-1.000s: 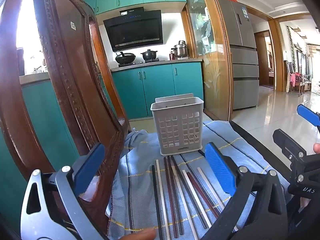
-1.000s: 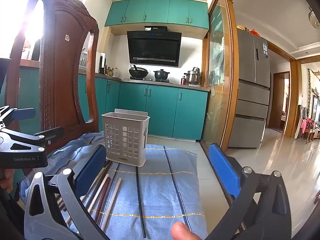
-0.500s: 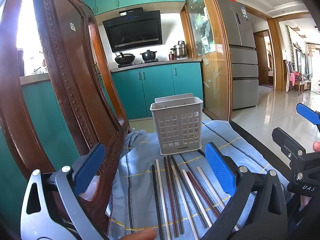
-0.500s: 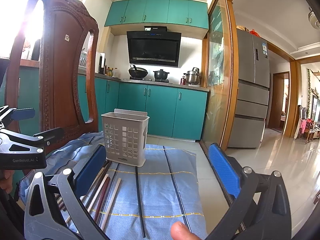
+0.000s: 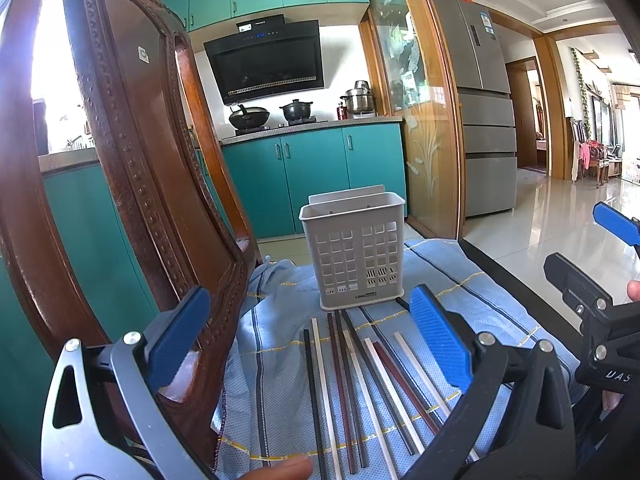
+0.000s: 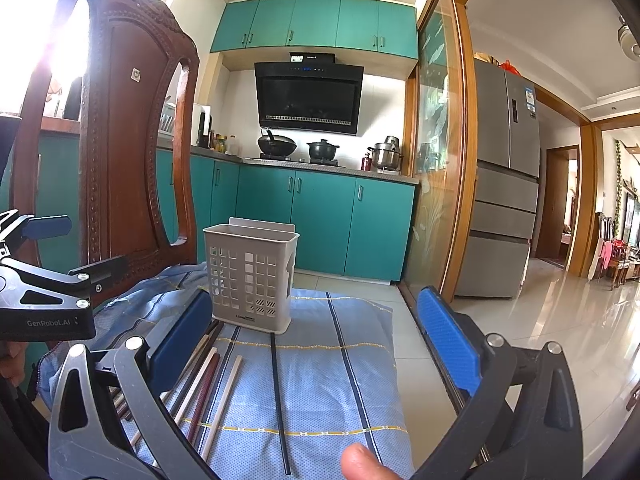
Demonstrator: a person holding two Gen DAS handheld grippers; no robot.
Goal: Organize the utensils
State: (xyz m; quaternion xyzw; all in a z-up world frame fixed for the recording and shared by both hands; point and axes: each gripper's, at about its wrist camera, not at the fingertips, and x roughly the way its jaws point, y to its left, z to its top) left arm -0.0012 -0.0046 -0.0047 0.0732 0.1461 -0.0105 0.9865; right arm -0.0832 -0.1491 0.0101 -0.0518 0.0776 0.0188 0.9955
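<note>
Both tools up front, held above the cloth. Left gripper (image 5: 308, 344) spread wide, nothing between the blue pads (image 5: 178, 336). Right gripper (image 6: 316, 344) likewise wide apart, holding nothing. One fingertip (image 6: 362, 462) at the bottom edge of the right view, one more (image 5: 286, 469) at the bottom of the left view.

Next out: chopsticks (image 5: 362, 384) flat on the blue striped cloth (image 6: 320, 392), roughly parallel, tips toward the holder. Left view count: 8 in the fan — 3 white, 2 reddish-brown, 3 dark. Lone black chopstick (image 6: 278, 400) off to the right of the group, clear in the right view; mostly hidden behind the right pad in the left view. Total 9 visible.

Behind them: 1 white slotted utensil holder (image 5: 354, 256), upright on the cloth, near ends of the sticks almost at its base. Nothing seen sticking out of it.

Left side: 1 carved wooden chair back (image 5: 132, 168). Far back: teal cabinets (image 6: 320, 224), 3 pots on the counter, 1 fridge (image 6: 506, 184).
</note>
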